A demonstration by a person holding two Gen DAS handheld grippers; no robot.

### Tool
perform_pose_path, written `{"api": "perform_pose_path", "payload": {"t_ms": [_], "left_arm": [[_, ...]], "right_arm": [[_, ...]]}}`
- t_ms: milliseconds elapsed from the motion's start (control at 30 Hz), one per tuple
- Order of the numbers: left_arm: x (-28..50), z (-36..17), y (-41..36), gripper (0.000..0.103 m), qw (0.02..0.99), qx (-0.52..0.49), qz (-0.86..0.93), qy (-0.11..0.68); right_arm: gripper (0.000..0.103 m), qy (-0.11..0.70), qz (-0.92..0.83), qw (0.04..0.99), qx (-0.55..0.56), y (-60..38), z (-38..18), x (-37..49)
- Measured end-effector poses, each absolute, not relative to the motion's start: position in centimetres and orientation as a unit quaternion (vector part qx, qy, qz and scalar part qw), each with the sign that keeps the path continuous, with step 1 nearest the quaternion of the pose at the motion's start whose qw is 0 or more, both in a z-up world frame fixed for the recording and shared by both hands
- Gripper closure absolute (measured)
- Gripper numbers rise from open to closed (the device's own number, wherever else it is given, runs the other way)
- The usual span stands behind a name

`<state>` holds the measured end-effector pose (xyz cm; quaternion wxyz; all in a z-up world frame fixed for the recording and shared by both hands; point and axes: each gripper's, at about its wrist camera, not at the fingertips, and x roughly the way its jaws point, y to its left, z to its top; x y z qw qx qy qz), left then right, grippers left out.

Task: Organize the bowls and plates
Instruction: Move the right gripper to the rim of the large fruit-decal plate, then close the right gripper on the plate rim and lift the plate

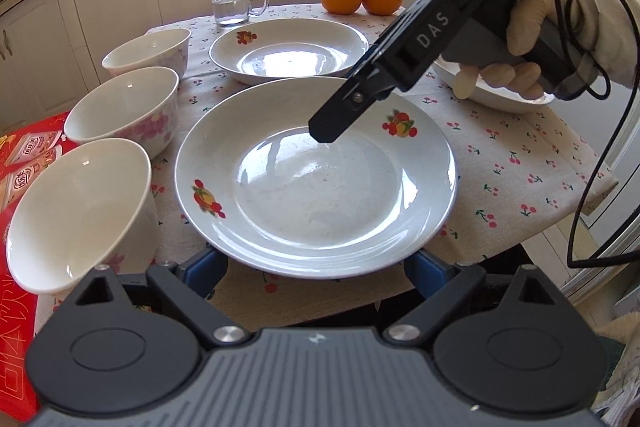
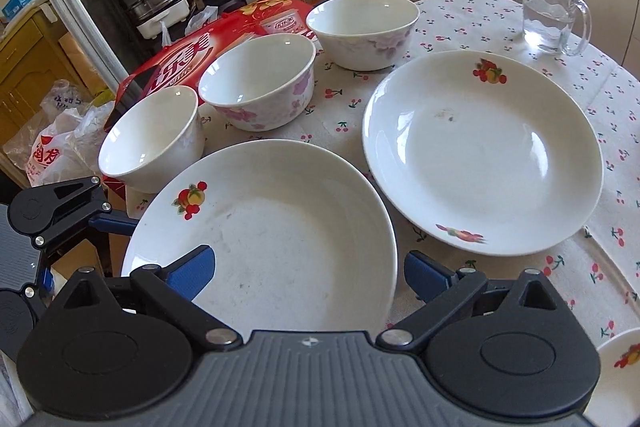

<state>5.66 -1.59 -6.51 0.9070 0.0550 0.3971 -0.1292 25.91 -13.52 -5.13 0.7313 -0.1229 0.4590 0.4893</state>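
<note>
- Step in hand: lifting the near white fruit-print plate (image 2: 280, 239); right gripper (image 2: 308, 275) spread wide around its rim, not clamped.
- Left gripper (image 1: 316, 267) also released, fingers astride the same rim.
- Next: clench, then stack onto far matching plate (image 2: 480, 155).

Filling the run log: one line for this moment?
left gripper: open, by near plate | right gripper: open over it | bowls: unstacked

Both grippers spread wide, tips low and apart

The left gripper (image 1: 316, 269) holds its blue fingers (image 1: 204, 267) wide apart. The right gripper (image 2: 308, 273) is likewise spread, blue fingertips (image 2: 196, 269) far from each other; seen from the left wrist it slants downward, gripped by a gloved right hand (image 1: 532, 43).
</note>
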Motion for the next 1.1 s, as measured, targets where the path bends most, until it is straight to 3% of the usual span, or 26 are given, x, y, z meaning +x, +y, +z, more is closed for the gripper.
{"api": "perform_pose_path", "payload": {"t_ms": [767,867,933,1100], "left_arm": [[5.8,-6.5,-1.5,0.009,0.908,0.056,-0.137,0.393],[5.9,-6.6,-1.5,0.015,0.907,0.056,-0.137,0.395],[6.0,-6.7,-1.4,0.024,0.904,0.052,-0.14,0.401],[6.0,-6.7,-1.5,0.024,0.903,0.052,-0.141,0.402]], "right_arm": [[0.0,0.48,0.508,0.706,-0.11,-11.9,-5.6,27.3],[0.0,0.479,0.504,0.71,-0.111,-11.7,-5.6,27.2],[0.0,0.477,0.503,0.711,-0.116,-11.6,-5.6,27.1],[0.0,0.478,0.5,0.712,-0.12,-11.5,-5.6,27.0]]}}
